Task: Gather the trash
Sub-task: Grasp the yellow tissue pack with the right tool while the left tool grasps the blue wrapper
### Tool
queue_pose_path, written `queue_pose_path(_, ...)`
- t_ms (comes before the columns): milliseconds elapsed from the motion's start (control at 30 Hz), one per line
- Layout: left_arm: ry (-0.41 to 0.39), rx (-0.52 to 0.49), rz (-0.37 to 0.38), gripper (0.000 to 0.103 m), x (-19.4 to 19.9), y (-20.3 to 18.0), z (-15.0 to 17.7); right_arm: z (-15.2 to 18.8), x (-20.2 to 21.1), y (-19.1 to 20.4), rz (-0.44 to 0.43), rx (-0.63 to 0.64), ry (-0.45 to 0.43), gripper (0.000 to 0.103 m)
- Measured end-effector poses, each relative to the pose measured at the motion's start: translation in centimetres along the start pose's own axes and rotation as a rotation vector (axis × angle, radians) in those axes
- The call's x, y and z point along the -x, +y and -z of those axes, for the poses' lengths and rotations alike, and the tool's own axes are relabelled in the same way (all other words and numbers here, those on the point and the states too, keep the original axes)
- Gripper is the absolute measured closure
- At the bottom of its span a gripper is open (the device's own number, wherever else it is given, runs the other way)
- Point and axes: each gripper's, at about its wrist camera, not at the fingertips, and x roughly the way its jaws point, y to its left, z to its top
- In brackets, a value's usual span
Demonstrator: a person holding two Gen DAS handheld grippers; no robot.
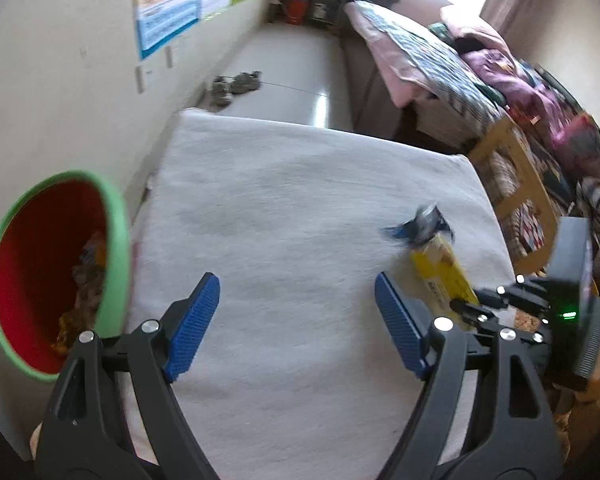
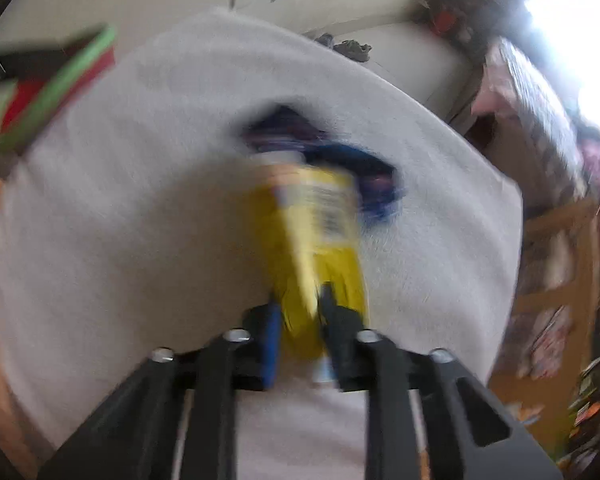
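Observation:
A yellow wrapper (image 2: 320, 240) lies on the white cloth (image 2: 140, 200), and my right gripper (image 2: 300, 320) is shut on its near end. A crumpled blue wrapper (image 2: 364, 184) sits just beyond it, blurred. In the left wrist view the yellow wrapper (image 1: 440, 272) and the blue wrapper (image 1: 420, 224) lie to the right, with the right gripper (image 1: 472, 308) at the yellow one's near end. My left gripper (image 1: 296, 320) hangs open over bare cloth (image 1: 280, 200), nothing between its blue pads (image 1: 196, 320). A red bin with a green rim (image 1: 118, 240) holding trash stands at the left.
The bin's green rim (image 2: 60, 84) shows at the upper left of the right wrist view. A wall with posters (image 1: 168, 4) runs behind. A wooden frame (image 1: 516, 168) and piled bedding (image 1: 440, 60) crowd the right. Shoes (image 1: 236, 86) lie on the floor beyond the cloth.

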Motion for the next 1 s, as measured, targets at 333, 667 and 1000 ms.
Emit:
queue_pose_path(333, 0.062, -0.181, 0.009, 0.026, -5.4, -6.3, -2.9, 6.9, 3.5, -5.7, -0.299, -0.477, -0.016, 0.088)
queue_pose_path(667, 0.208, -0.14, 0.141, 0.026, -10.1, -12.0, -3.8, 7.6, 2.2, -6.1, -0.329, -0.508, 0.017, 0.088)
queue_pose_path(1000, 0.399, -0.065, 0.145, 0.059, -16.3, -15.8, -3.3, 8.3, 1.6, -7.9, -0.379, -0.567, 0.011, 0.087)
